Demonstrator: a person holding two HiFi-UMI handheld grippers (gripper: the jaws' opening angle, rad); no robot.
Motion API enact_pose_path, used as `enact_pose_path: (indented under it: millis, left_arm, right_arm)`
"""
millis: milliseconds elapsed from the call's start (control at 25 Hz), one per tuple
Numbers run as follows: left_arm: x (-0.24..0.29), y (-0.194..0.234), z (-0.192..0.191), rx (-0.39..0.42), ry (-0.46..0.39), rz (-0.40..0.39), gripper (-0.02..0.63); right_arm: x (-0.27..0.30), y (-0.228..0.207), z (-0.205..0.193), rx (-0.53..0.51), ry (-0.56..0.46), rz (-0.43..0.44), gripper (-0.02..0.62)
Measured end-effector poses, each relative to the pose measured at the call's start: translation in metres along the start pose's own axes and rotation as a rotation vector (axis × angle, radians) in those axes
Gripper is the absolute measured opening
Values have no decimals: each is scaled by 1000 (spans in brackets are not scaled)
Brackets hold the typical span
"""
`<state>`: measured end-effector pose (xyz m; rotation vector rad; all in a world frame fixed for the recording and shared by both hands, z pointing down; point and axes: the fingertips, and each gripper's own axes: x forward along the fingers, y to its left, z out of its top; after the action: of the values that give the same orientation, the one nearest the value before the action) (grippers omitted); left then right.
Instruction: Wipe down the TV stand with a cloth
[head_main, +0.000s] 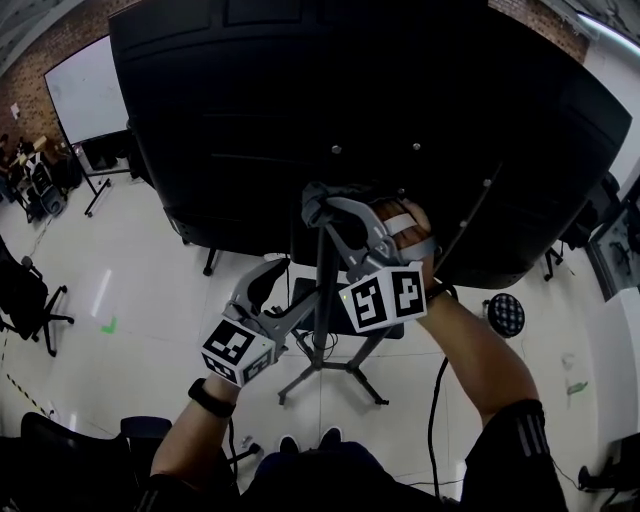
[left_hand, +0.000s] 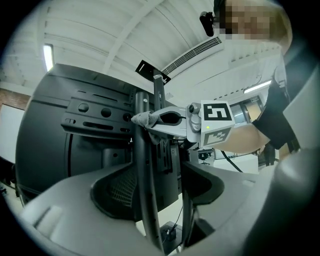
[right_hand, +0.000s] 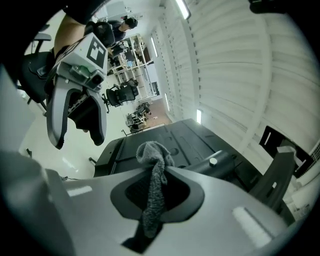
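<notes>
Right claw clamps cloth at the stand pole; left claw gapes around it.

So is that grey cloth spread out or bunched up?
Bunched up: the cloth is a twisted strip pinched between the jaws of the right gripper, with a wad at its tip.

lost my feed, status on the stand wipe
Right gripper shut on cloth, cloth at stand pole. Left gripper open, pole between its jaws. TV back close behind.
</notes>
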<state>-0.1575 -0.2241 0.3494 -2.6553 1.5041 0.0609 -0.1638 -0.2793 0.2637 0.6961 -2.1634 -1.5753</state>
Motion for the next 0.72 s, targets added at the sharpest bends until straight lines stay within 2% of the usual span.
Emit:
enact_pose_path:
  millis: [240,400,720]
  left_arm:
    - [-15,-7,-17,-32,39,-88,305]
    - [-27,-10,-30,-19,61,-139,305]
    - [-31,-24,-70,-53,119,-193,305]
  right_arm:
    - [2,34,-15,11,112,37,20]
    - [4,67,-31,14,160,76,20]
    - [7,113,-44,175,183,121,20]
